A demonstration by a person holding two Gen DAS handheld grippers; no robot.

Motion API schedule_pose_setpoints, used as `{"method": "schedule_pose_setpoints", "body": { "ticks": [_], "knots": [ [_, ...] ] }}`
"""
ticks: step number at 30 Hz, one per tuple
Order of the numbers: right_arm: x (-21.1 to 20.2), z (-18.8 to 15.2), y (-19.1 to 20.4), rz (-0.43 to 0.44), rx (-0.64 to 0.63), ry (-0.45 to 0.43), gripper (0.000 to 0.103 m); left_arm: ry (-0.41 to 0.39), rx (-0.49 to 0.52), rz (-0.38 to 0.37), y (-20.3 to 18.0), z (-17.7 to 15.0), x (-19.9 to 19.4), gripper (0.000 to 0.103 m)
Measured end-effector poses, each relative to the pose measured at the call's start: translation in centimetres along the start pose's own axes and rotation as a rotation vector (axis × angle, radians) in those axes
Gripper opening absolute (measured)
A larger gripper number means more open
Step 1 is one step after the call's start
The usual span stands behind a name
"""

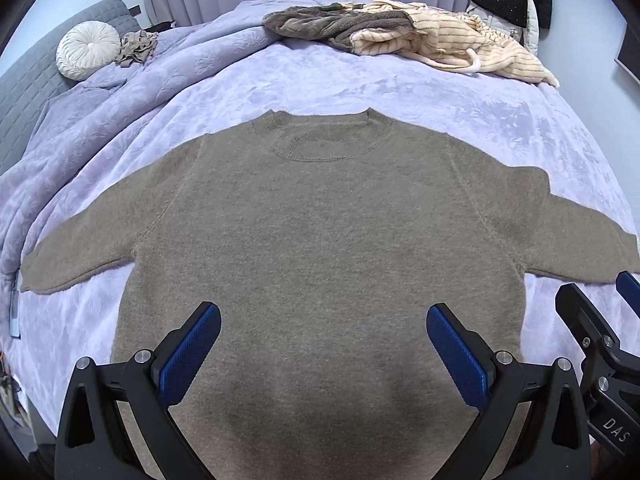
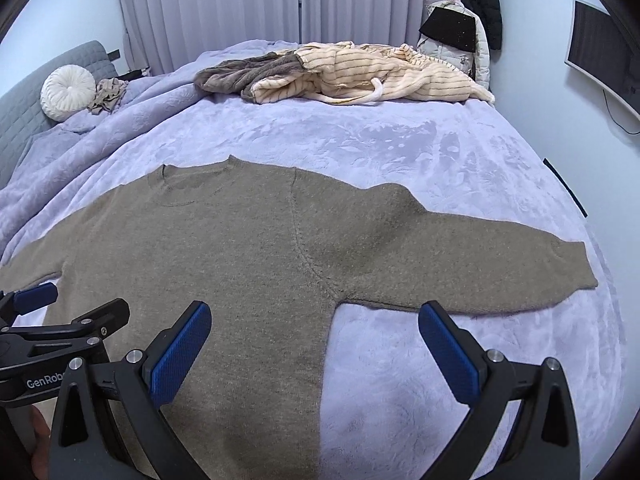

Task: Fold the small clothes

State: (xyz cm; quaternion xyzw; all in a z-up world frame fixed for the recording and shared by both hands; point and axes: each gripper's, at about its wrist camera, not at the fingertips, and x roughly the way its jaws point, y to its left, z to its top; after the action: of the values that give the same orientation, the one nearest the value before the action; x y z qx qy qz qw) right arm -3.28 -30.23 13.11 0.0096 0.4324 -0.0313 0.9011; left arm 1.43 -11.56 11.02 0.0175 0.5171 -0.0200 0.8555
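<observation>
Both grippers, left (image 1: 323,322) and right (image 2: 315,320), hover jaws spread above the flat sweater (image 1: 320,240).

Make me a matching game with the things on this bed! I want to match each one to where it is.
Things:
1. flat brown knitted sweater
2. round white pleated cushion
3. cream striped fuzzy garment
4. open left tongs

Places:
A. far end of the lilac blanket, crumpled
B. by the grey headboard
C. above the sweater's lower body
D. middle of the bed, sleeves spread

Pairs: 1-D, 2-B, 3-A, 4-C
</observation>
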Motion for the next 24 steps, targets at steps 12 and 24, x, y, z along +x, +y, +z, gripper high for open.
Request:
{"method": "schedule_pose_setpoints", "body": {
  "ticks": [12,24],
  "knots": [
    [0.6,1.2,-5.6,-0.066,0.090,-0.017,0.103,0.003,0.069,-0.039,-5.0,2.0,0.6,0.103],
    [2.7,0.8,-14.3,-0.162,0.203,0.014,0.103,0.071,0.122,-0.084,-11.8,3.3,4.2,0.103]
  ]
}}
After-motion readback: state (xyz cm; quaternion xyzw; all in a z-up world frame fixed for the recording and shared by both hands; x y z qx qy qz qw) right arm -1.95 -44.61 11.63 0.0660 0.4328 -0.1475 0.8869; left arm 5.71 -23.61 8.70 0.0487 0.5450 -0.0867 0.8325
